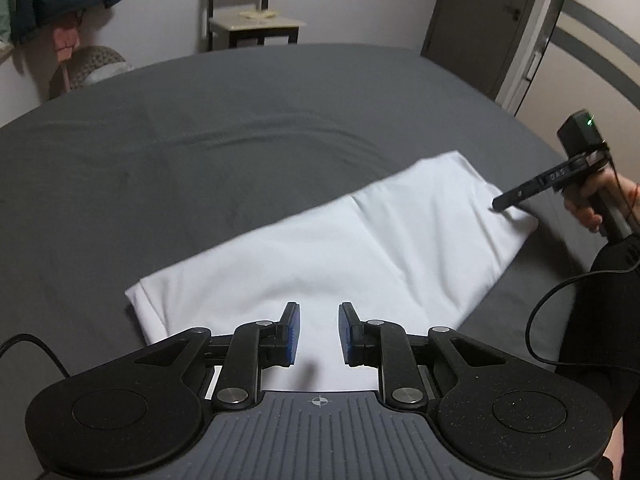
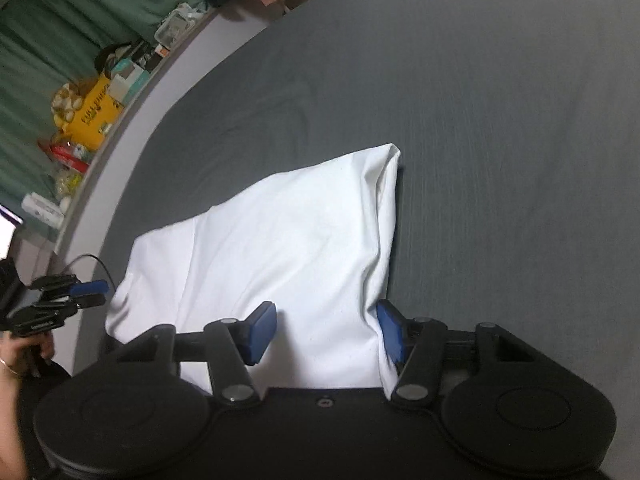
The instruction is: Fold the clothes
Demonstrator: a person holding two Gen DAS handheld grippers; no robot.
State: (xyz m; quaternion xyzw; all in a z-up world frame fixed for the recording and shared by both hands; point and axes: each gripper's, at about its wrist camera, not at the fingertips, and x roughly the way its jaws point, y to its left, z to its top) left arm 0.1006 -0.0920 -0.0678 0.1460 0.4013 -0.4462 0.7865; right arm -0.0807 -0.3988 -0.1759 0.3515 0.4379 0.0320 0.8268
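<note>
A: White garment (image 1: pixel 340 248) lies part-folded on the grey bed sheet (image 1: pixel 200 140). Left gripper (image 1: pixel 319 334) hovers over its near edge, fingers spread, nothing between them.

B: Right gripper (image 2: pixel 326 330)?

A: Fingers wide apart, straddling the cloth's end — one pad (image 2: pixel 390 334) touches the folded edge, not pinching.

B: Risk?

A: Closing here may catch only the top layer; lifting would then peel the fold open. The sheet could also bunch into the grasp.
</note>
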